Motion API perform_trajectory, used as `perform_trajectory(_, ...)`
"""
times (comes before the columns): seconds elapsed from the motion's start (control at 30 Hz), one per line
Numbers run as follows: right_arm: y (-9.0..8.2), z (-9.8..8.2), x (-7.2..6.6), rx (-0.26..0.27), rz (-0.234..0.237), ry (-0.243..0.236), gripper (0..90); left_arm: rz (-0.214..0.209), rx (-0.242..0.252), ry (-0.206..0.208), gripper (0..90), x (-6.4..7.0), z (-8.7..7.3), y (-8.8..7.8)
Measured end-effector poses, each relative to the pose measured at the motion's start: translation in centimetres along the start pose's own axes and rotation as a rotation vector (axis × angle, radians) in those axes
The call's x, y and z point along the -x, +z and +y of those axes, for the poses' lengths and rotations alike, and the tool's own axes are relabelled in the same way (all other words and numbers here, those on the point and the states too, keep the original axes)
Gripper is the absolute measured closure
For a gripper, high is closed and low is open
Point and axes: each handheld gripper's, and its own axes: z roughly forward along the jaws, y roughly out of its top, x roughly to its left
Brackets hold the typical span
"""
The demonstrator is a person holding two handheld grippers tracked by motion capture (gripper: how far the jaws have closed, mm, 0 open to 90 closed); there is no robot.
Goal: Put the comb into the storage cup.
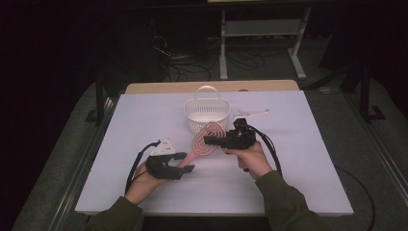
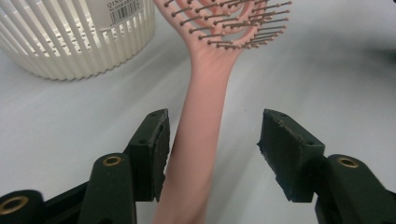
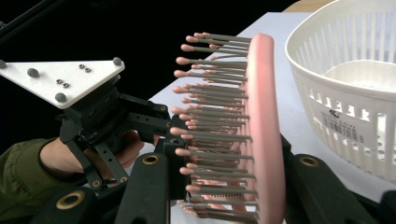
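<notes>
A pink hairbrush (image 1: 199, 139) lies slanted in the middle of the white table, its head toward a white slatted basket (image 1: 207, 111). My right gripper (image 1: 209, 140) comes in from the right and is shut on the brush head (image 3: 261, 130), bristles against one jaw and the smooth back against the other. My left gripper (image 1: 185, 162) sits at the handle end. In the left gripper view its jaws (image 2: 215, 140) stand open around the handle (image 2: 201, 116), which lies close to the left pad with a wide gap to the right pad.
The basket (image 2: 79, 42) stands just behind the brush head, with a handle hoop and a barcode label on its wall (image 3: 345, 84). The white table top (image 1: 298, 168) is bare to the left and right. Cables trail from both grippers. Beyond the table are dark floor and a desk frame.
</notes>
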Motion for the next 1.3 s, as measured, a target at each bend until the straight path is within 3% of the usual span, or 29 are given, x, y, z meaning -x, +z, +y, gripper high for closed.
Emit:
perform_trajectory(0.37,-0.7,0.2,0.3,0.012,-0.029,-0.01,63.0,0.001,0.001,0.005,30.0,-0.8,-1.0,-1.0)
perform_trajectory(0.6,-1.1,0.3,0.5,0.02,-0.046,-0.018,62.9,0.033,0.007,-0.006,18.4,-1.7,-2.5,-2.4)
perform_trajectory(0.93,-1.1,0.3,0.4,0.025,-0.053,-0.022,62.9,0.034,0.007,-0.006,4.0,-2.0,-4.3,-3.4)
perform_trajectory(1.13,-1.4,0.4,0.5,0.034,-0.057,-0.024,62.9,0.025,0.011,-0.025,0.0,-2.6,-5.3,-4.1)
perform_trajectory(1.3,-1.7,0.5,0.4,0.044,-0.061,-0.028,62.9,0.048,-0.006,-0.024,0.0,-2.9,-5.5,-4.2)
